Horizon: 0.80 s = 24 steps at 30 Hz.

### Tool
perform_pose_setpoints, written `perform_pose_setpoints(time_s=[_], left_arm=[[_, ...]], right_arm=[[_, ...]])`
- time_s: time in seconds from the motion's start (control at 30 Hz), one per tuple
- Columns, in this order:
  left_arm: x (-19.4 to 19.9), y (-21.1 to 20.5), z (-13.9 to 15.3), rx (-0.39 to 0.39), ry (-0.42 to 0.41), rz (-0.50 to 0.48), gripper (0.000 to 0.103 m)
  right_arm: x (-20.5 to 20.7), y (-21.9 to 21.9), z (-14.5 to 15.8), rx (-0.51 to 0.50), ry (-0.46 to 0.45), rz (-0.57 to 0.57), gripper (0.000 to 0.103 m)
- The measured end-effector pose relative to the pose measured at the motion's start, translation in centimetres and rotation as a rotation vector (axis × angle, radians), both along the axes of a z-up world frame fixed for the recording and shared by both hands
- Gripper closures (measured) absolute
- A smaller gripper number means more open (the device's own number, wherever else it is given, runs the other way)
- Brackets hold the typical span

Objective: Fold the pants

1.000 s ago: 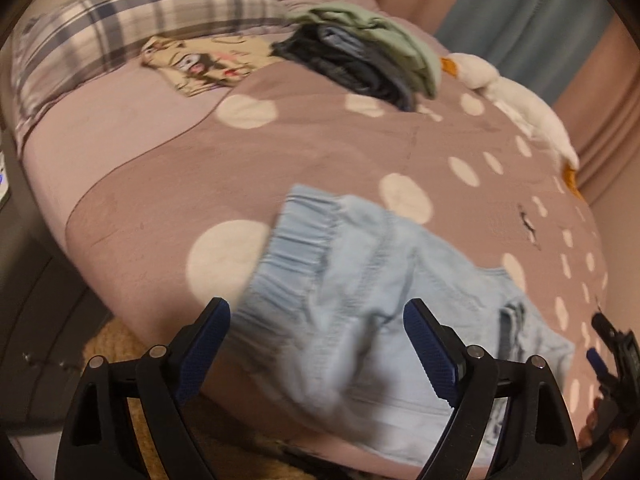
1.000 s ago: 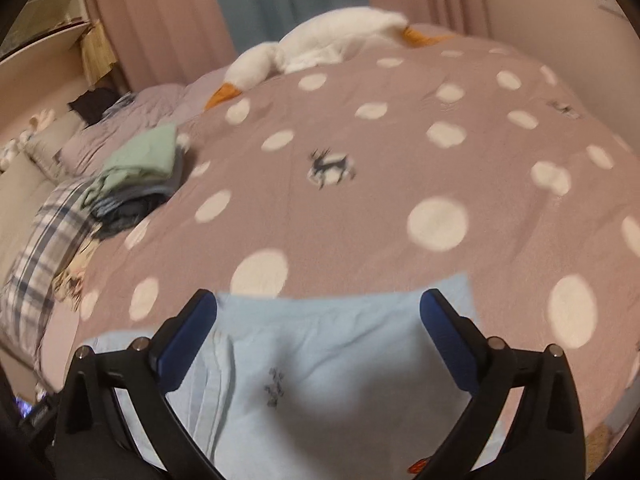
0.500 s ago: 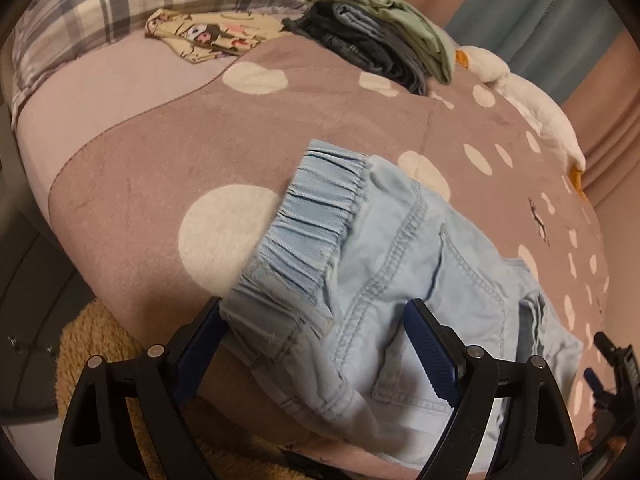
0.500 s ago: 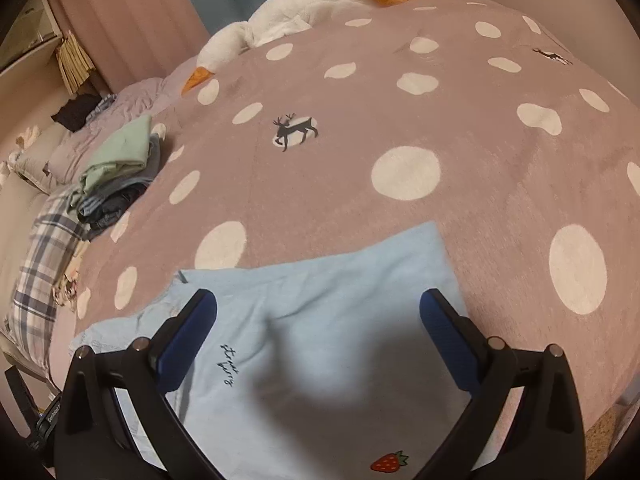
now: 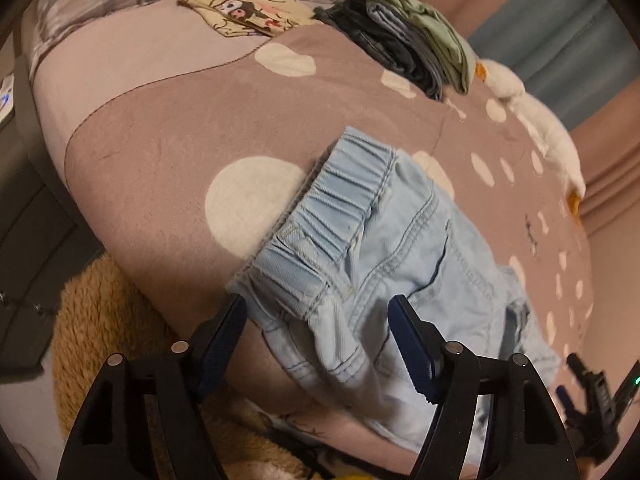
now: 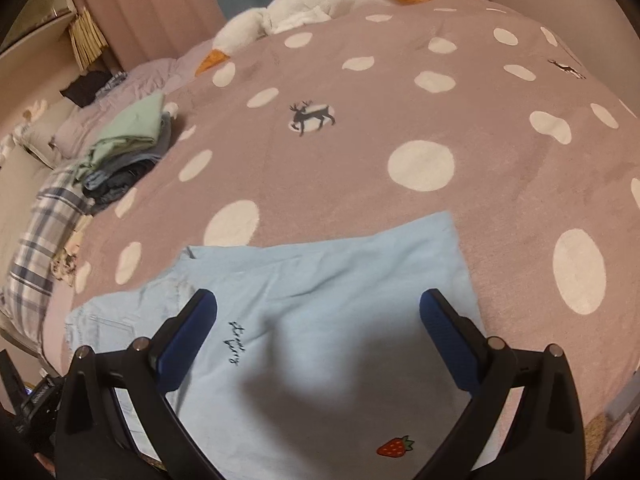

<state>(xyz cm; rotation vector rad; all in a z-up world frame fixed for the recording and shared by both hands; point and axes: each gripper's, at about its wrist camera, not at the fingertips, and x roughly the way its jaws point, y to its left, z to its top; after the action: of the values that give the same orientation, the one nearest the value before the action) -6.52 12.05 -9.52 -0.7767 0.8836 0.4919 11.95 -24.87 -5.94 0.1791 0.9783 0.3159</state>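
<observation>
A pair of light-blue denim pants [image 5: 384,248] lies on the near edge of a mauve bedspread [image 5: 172,120] dotted with cream circles. In the left wrist view the elastic waistband [image 5: 332,208] sits at the centre of the frame, and its lower corner droops over the bed's edge, right between the blue pads of the left gripper [image 5: 316,340]. Those jaws are closing in around that corner, but the pads do not press on it yet.

In the right wrist view a leg of the pants [image 6: 320,320] fills the lower middle, flat on the spread, with a small strawberry patch [image 6: 394,446] near the bottom edge and dark script stitched near the left pad. The right gripper [image 6: 318,336] hangs over it with jaws spread wide, pinching nothing.

At the upper left of that view sits a stack of folded clothes [image 6: 124,152]; a plush goose [image 6: 304,4] lies along the top.
</observation>
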Motion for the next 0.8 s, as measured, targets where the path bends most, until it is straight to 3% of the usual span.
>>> perform_pose_setpoints(time_s=[0.07,0.3,0.43,0.5,0.53,0.6,0.73,0.8], left_arm=[[0.3,-0.1,-0.1,0.025,-0.001,-0.007,0.03],[1.1,0.9,-0.5,-0.033,-0.018,0.023,0.03],[0.5,1.3,-0.6,-0.059,-0.058,0.053,0.038],[0.4,1.8,-0.6,-0.116,-0.112,0.04,0.051],[0.5,2.3,-0.7,-0.183,-0.163,0.036,0.056],[1.1,3.0,-1.3,-0.243,-0.184,0.032,0.057],[2.0,1.7,-0.7,-0.132,-0.164,0.01,0.07],[2.0,0.6,1.4,-0.102,-0.212,-0.004,0.076]], right_arm=[[0.1,0.1,-0.2,0.005,0.006,-0.002,0.001],[-0.2,1.0,-0.4,-0.007,0.016,0.039,0.001],[-1.0,0.0,-0.7,0.035,0.03,0.038,0.001],[-1.3,-0.2,-1.2,0.04,0.053,0.038,0.001],[-1.5,-0.2,-1.4,0.035,0.058,0.042,0.001],[-1.9,-0.3,-1.6,0.033,0.06,0.048,0.001],[-2.8,-0.8,-1.7,0.056,0.074,0.05,0.001],[-3.3,-1.1,-1.6,0.057,0.072,0.056,0.001]])
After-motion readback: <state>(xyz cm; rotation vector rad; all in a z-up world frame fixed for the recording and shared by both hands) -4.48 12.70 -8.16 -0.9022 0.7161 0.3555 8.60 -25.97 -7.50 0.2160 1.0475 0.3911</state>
